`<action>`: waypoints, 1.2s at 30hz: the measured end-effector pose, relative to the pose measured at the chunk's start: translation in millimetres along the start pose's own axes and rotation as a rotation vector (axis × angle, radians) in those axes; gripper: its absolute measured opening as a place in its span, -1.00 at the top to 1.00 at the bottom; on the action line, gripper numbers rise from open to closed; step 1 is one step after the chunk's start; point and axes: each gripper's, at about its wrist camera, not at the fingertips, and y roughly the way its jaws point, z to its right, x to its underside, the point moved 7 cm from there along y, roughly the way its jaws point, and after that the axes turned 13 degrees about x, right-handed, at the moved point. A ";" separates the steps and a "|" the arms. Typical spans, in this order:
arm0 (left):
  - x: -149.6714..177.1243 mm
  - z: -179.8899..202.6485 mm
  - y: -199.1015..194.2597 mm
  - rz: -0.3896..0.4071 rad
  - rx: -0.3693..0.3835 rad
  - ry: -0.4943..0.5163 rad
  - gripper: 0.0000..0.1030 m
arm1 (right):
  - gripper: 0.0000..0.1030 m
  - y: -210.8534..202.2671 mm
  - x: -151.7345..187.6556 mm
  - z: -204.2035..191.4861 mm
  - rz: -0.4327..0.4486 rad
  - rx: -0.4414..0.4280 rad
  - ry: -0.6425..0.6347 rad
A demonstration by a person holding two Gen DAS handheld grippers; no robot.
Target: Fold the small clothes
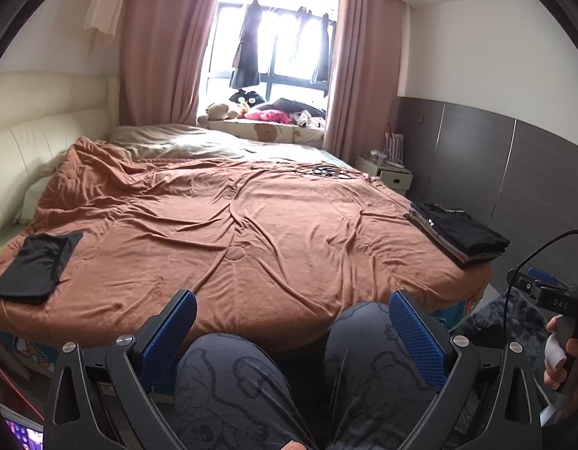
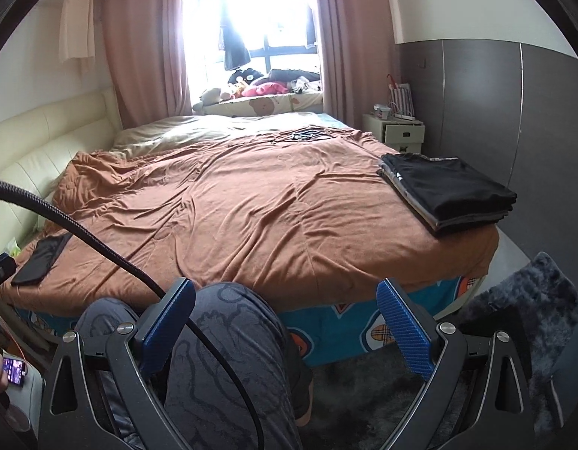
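Bedroom daylight floods in, and closest to us both tools hover low over the person's knees (image 1: 229, 382) at the foot of the bed. Left gripper (image 1: 292, 322) has its blue pads spread wide, holding nothing; right gripper (image 2: 285, 318) is just as wide apart and bare. Out on the brown blanket (image 1: 251, 232), a single black garment (image 1: 36, 266) lies flat at nine o'clock near the edge, well apart from the folded stack (image 2: 450, 189) at two o'clock. My read: that loose piece is next. Best to reach left, pinch two corners cleanly, keep the cloth taut and flat while doubling it over. Farther back, pink curtains (image 1: 157, 45) frame the window.
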 end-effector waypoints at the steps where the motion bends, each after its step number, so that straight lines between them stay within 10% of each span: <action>1: 0.2 0.9 -0.5 -0.002 -0.001 0.004 -1.00 | -0.89 0.1 0.1 0.3 0.000 0.000 0.002; 36: -1.3 9.7 -2.5 -0.015 0.008 0.032 -1.00 | -0.89 -6.9 4.0 7.8 -0.018 0.013 0.023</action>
